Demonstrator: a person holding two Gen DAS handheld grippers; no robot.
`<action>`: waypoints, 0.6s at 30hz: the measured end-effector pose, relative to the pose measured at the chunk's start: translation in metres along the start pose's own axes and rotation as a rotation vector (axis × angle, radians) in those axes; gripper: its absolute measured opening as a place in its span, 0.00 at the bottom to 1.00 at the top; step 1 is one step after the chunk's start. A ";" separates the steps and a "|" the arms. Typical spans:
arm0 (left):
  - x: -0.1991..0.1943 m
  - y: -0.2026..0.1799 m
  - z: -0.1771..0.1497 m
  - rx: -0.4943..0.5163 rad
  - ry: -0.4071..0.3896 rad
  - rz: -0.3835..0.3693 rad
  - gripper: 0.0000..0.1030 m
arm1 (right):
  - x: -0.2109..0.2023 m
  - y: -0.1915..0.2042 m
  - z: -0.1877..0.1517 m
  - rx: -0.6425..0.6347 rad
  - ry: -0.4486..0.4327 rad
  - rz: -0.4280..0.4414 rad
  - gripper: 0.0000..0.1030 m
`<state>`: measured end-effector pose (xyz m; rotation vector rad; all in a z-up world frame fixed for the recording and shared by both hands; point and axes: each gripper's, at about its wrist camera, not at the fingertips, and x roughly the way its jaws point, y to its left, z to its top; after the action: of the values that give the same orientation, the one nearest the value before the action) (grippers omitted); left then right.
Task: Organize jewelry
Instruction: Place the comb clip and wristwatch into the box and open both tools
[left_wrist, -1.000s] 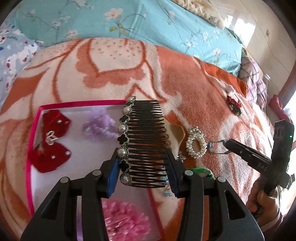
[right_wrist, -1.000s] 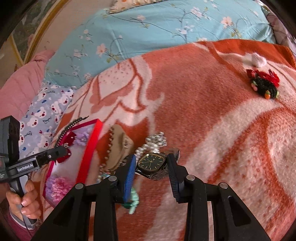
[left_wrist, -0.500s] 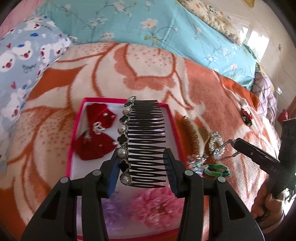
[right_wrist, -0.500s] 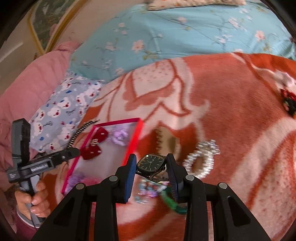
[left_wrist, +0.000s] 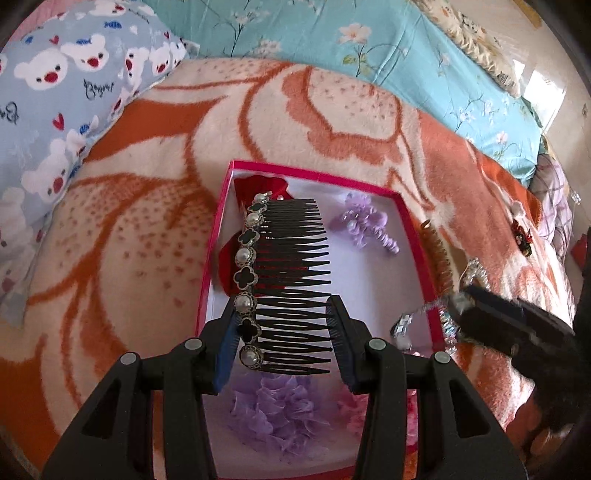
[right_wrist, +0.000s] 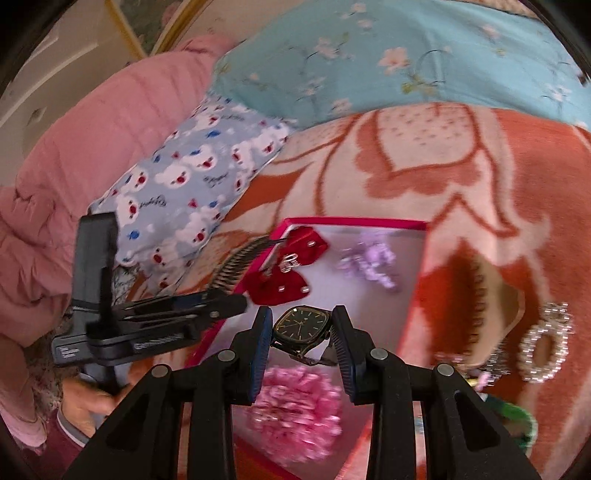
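Observation:
My left gripper (left_wrist: 282, 332) is shut on a black hair comb (left_wrist: 288, 280) with pearls and black clovers, held above the pink-rimmed white box (left_wrist: 314, 176). My right gripper (right_wrist: 301, 332) is shut on a black-faced wristwatch (right_wrist: 301, 325), held over the same box (right_wrist: 354, 222). The box holds a red bow (right_wrist: 291, 266), a small lilac flower clip (left_wrist: 364, 223), a lilac scrunchie (left_wrist: 280, 410) and a pink scrunchie (right_wrist: 295, 410). The right gripper also shows in the left wrist view (left_wrist: 436, 317); the left gripper also shows in the right wrist view (right_wrist: 236, 302).
The box lies on an orange and cream blanket (left_wrist: 147, 229). Right of the box lie a brown hair clip (right_wrist: 495, 295), a pearl ring-shaped piece (right_wrist: 546, 343) and a green bracelet (right_wrist: 517, 417). A bear-print pillow (left_wrist: 66, 85) and blue floral bedding (left_wrist: 369, 40) lie behind.
Both grippers have moved left over the box. The right gripper carried the watch from the jewelry pile on the blanket to above the box's white floor.

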<state>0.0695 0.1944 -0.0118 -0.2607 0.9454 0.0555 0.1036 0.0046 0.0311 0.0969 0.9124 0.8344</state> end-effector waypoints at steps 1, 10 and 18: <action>0.003 0.001 -0.001 -0.001 0.007 0.000 0.43 | 0.004 0.002 -0.005 -0.005 0.016 0.005 0.32; 0.030 0.006 -0.010 -0.010 0.052 0.017 0.43 | 0.022 -0.005 -0.050 0.017 0.139 -0.001 0.32; 0.037 0.011 -0.015 -0.018 0.060 0.021 0.43 | 0.028 -0.006 -0.059 0.010 0.162 -0.009 0.32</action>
<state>0.0776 0.1992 -0.0520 -0.2701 1.0076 0.0760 0.0736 0.0040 -0.0269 0.0342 1.0690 0.8381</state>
